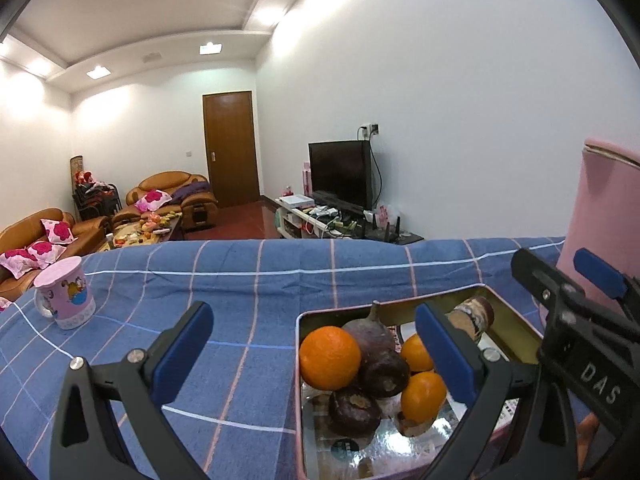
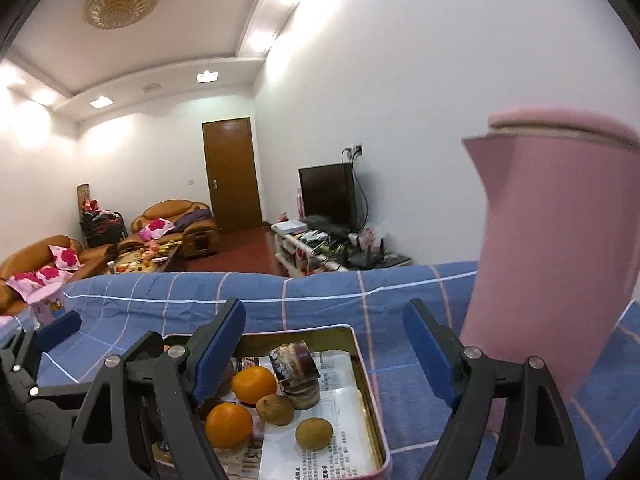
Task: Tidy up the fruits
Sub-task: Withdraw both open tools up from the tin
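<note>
— What do your two grippers look like?

— Your left gripper (image 1: 316, 344) is matte black plastic: two triangular arms with cut-out windows, each tipped with a flat blue pad (image 1: 184, 354). Round silver screws (image 1: 77, 363) sit at the joints.

— And the other one?

— Your right gripper (image 2: 324, 352) is built the same way, with black angular arms, blue-faced fingers (image 2: 428, 356) and silver screw heads (image 2: 534, 362) on the knuckles. Seen from your left wrist camera, its black side body carries the white letters "DAS" (image 1: 600, 380), with small silver screws along its arm.

— Any skin, sleeves or cables?

— None can be made out in either view.
</note>
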The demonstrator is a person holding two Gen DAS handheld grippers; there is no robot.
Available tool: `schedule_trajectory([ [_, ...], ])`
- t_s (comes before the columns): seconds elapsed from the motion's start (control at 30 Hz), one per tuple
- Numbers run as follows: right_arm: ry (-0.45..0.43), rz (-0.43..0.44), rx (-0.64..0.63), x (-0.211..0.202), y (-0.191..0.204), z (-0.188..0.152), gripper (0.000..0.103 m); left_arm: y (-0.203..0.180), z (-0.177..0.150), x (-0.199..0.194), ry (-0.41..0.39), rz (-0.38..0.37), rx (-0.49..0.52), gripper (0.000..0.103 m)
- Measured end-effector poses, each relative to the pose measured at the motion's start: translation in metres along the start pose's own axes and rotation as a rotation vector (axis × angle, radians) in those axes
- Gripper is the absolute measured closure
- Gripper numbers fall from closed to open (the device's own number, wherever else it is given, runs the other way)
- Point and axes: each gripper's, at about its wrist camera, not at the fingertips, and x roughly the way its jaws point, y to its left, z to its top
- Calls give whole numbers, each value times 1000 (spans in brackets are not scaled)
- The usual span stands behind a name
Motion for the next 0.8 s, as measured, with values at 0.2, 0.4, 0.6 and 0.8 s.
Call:
schedule_trajectory([
  [0.2, -32, -10, -9, -24, 3, -4, 20, 2, -4, -15, -28, 0, -7, 0],
  [0.4, -58, -20, -12, -41, 4, -7, 20, 6, -9, -31, -48, -1, -15, 0],
  [0.6, -89, -32, -23, -55, 5, -10, 20, 9, -15, -44, -56, -5, -19, 0],
  [0.8, -98, -43, -19, -62, 6, -12, 20, 10, -18, -48, -59, -2, -25, 0],
])
